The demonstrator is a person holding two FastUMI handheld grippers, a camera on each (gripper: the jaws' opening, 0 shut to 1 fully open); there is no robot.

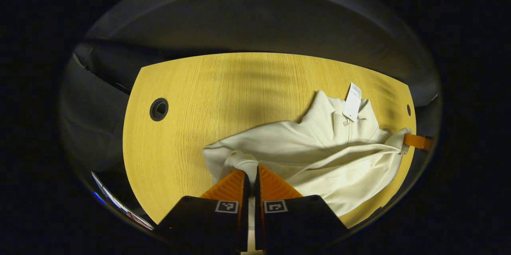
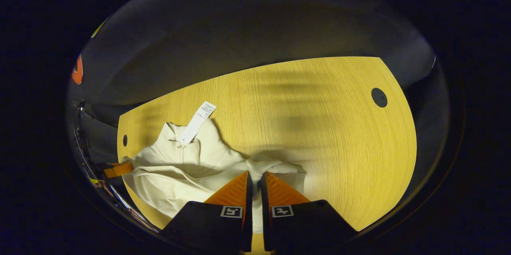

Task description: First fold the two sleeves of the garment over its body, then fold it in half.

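Note:
A cream zip-neck garment (image 1: 327, 143) lies on the yellow wooden table (image 1: 223, 95), collar away from me, with a white hang tag (image 1: 353, 101) at the neck. My left gripper (image 1: 251, 177) is shut on a ribbed sleeve cuff (image 1: 244, 162) at the garment's near left edge, cloth showing between its fingers. In the right gripper view the same garment (image 2: 187, 167) and tag (image 2: 197, 122) lie to the left. My right gripper (image 2: 255, 179) is shut on the bunched end of the other sleeve. Each view shows the other gripper's finger (image 1: 417, 141) (image 2: 117, 169) at the garment's far side.
The table has a large round cable hole (image 1: 159, 109) (image 2: 379, 97) on each side and small holes (image 1: 408, 109) (image 2: 125, 140) near the garment. Bare wood spreads behind the collar. Dark cloth hangs behind and around the table.

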